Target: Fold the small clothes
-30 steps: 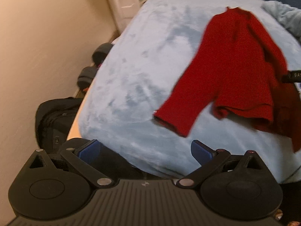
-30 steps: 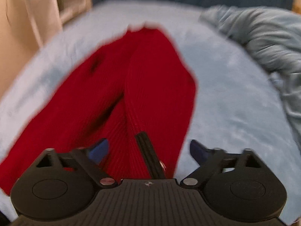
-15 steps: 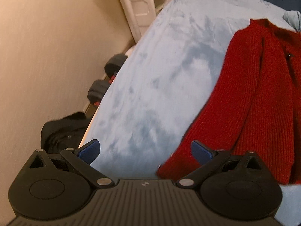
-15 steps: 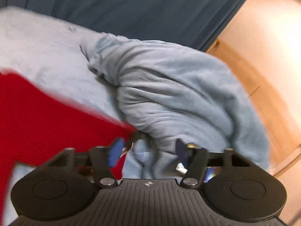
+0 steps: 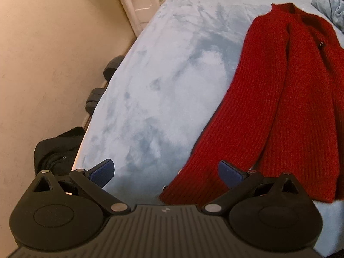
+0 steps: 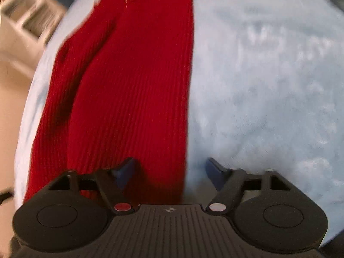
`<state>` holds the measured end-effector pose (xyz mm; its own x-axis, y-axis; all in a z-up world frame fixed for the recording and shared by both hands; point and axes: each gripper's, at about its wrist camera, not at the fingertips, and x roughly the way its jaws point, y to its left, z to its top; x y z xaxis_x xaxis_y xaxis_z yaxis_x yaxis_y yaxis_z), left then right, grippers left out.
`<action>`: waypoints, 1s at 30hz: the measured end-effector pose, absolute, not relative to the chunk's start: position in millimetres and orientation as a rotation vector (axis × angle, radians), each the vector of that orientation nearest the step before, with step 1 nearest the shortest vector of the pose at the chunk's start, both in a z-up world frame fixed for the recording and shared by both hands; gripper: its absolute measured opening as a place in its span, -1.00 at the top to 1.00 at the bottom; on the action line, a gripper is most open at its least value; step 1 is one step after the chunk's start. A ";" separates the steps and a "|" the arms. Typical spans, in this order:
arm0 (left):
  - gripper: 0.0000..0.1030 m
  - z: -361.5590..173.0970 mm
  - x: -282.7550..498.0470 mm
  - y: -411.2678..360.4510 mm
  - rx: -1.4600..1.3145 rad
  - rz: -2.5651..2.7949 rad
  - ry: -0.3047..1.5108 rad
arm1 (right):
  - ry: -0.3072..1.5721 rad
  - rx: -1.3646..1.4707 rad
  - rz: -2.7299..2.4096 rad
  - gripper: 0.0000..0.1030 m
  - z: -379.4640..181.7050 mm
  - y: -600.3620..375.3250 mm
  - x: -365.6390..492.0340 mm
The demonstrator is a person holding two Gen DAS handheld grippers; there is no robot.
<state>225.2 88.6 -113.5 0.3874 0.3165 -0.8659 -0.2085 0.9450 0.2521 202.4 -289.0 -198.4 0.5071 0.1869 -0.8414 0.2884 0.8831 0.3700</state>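
A red knitted sweater (image 5: 286, 99) lies spread lengthwise on the light blue fleece bed cover (image 5: 167, 81), its near sleeve cuff by the bed's front edge. My left gripper (image 5: 166, 171) is open and empty, just short of that cuff, its right finger over the sleeve. In the right wrist view the sweater (image 6: 133, 90) runs up the left half. My right gripper (image 6: 169, 171) is open and empty, straddling the sweater's right edge near its lower hem. This view is blurred.
A beige wall (image 5: 53, 53) runs along the bed's left side. Dark dumbbells (image 5: 96, 99) and a black bag (image 5: 58, 148) lie on the floor in the gap. A white shelf unit (image 5: 139, 2) stands at the far left. A bunched blue blanket (image 5: 329, 6) lies at the far right.
The sweater went from hanging bunched in the right gripper to lying flat on the bed. The right gripper swung away to the blanket and came back over the hem. The left gripper moved closer to the sleeve.
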 end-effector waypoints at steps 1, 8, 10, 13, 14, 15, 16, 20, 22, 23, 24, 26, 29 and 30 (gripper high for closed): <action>-0.99 -114.3 222.4 89.1 0.113 0.341 1.128 | 1.044 0.474 -0.074 -0.48 -198.2 -279.6 205.1; -0.99 -121.0 217.5 89.3 0.178 0.354 1.112 | 0.937 0.134 -0.238 0.69 -141.2 -344.8 222.1; -0.99 -125.5 223.4 87.8 0.181 0.352 1.101 | 0.958 0.137 -0.380 0.69 -140.5 -392.5 231.0; -0.99 -137.4 239.3 80.0 0.174 0.319 1.111 | 0.986 0.009 -0.507 0.69 -154.8 -419.5 240.5; -0.99 -143.0 246.4 76.5 0.171 0.287 1.125 | 1.000 0.004 -0.511 0.69 -161.0 -422.7 243.8; -0.99 -148.9 253.5 73.2 0.169 0.257 1.139 | 1.010 0.041 -0.511 0.69 -166.4 -424.6 245.4; -0.99 -155.5 261.4 70.8 0.161 0.233 1.154 | 1.012 0.062 -0.520 0.69 -169.8 -425.2 241.6; -1.00 -179.0 286.5 70.6 0.057 0.155 1.231 | 1.011 0.015 -0.534 0.68 -179.4 -413.3 233.4; -0.80 -182.3 292.0 75.7 0.008 0.139 1.240 | 1.013 -0.004 -0.531 0.68 -181.6 -415.5 231.5; -0.20 -178.8 291.7 76.1 -0.016 0.092 1.224 | 1.011 -0.008 -0.530 0.68 -182.1 -419.4 230.6; 0.41 -171.9 291.5 75.0 -0.023 0.048 1.209 | 1.011 -0.007 -0.529 0.68 -181.7 -417.9 231.7; 0.51 -154.2 296.9 70.5 0.089 0.076 1.133 | 1.010 -0.003 -0.521 0.68 -180.7 -419.6 227.4; 0.55 -131.7 336.7 97.0 0.276 0.284 0.962 | 0.998 0.002 -0.496 0.68 -170.8 -410.6 222.0; 0.55 -123.9 357.0 114.9 0.279 0.359 0.935 | 0.991 0.004 -0.489 0.68 -167.9 -407.9 220.0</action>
<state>357.0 114.9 -123.9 0.5419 0.4166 -0.7300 -0.1783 0.9057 0.3845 220.0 -407.9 -167.9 0.4492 -0.3931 -0.8023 0.3970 0.8923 -0.2150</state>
